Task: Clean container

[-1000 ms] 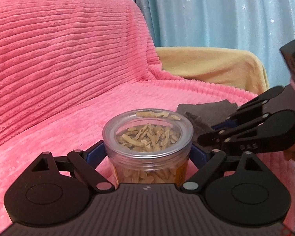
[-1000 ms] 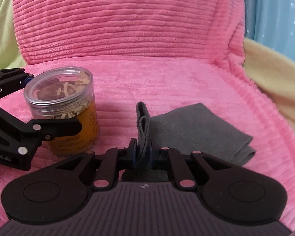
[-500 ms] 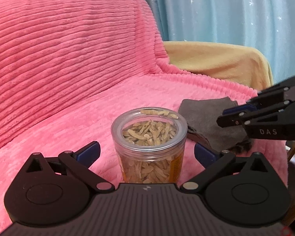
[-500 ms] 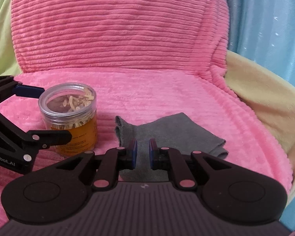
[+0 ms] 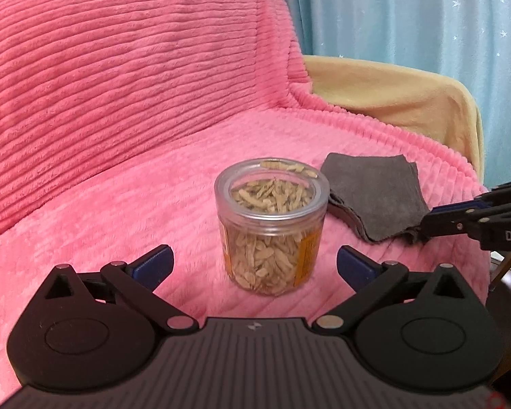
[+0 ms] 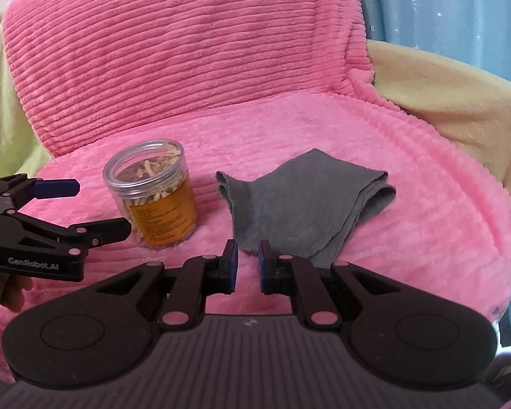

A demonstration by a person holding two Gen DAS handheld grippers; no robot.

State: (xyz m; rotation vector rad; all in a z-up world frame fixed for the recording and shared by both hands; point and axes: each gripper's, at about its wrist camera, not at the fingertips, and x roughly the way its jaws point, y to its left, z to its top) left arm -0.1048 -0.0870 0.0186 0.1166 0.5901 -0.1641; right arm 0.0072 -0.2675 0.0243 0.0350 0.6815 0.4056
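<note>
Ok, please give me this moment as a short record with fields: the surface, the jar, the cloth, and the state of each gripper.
surface: pink ribbed blanket over a seat
jar: clear container with an orange label, upright on the blanket, lid on, holding pale dried slices
cloth: grey cloth, folded, lying on the blanket beside the jar, apart from it
left gripper: open, fingers wide, short of the jar, holding nothing
right gripper: open with a narrow gap, at the near edge of the cloth, holding nothing
</note>
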